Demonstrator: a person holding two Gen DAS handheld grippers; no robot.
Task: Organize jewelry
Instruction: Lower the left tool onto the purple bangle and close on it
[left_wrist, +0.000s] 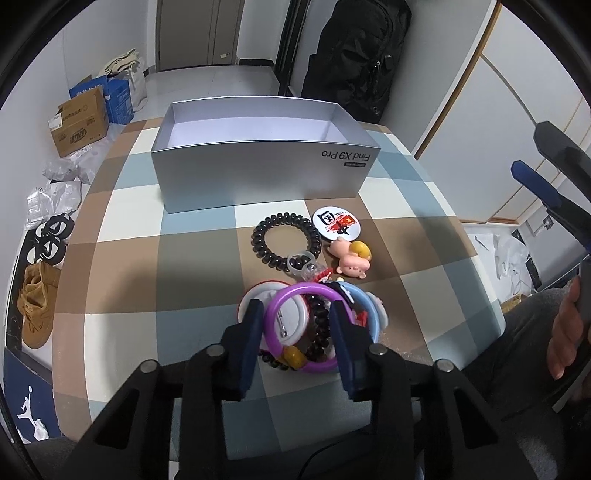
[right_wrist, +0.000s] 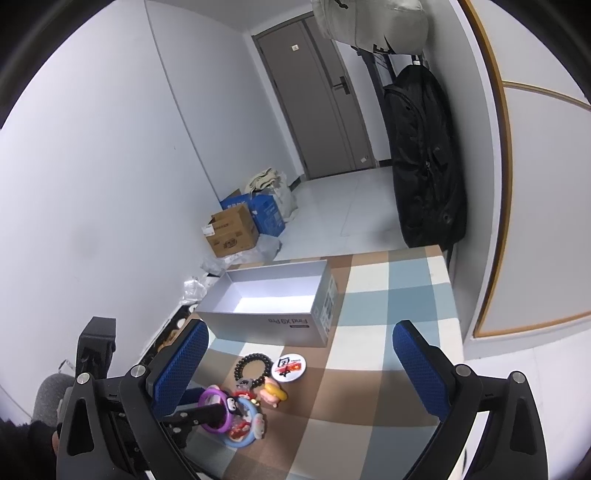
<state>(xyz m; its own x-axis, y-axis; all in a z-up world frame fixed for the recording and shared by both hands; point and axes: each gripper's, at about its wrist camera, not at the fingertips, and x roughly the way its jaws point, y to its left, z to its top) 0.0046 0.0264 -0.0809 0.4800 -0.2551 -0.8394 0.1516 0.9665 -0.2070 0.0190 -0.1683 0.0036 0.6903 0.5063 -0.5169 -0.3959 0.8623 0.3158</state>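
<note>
My left gripper (left_wrist: 295, 317) points down into a pile of trinkets on the checked cloth, shut on a purple bangle (left_wrist: 291, 291) whose rim sits between its blue pads. Inside the bangle lies a dark beaded bracelet (left_wrist: 319, 326) with a yellow bead. A blue bangle (left_wrist: 369, 304) and a white badge (left_wrist: 255, 297) lie under it. Beyond are a black coil hair tie (left_wrist: 282, 240), a printed round badge (left_wrist: 334, 221) and a pink pig figure (left_wrist: 351, 260). The silver box (left_wrist: 258, 177) stands open and empty behind them. My right gripper (right_wrist: 300, 326) hovers open and empty above the table.
The checked table (left_wrist: 207, 258) ends close behind the box. A person's hand (left_wrist: 565, 332) holds the right gripper at the right edge. Cardboard boxes (left_wrist: 79, 122), shoes (left_wrist: 37, 299) and plastic wrap lie on the floor to the left. A black bag (left_wrist: 362, 55) hangs behind.
</note>
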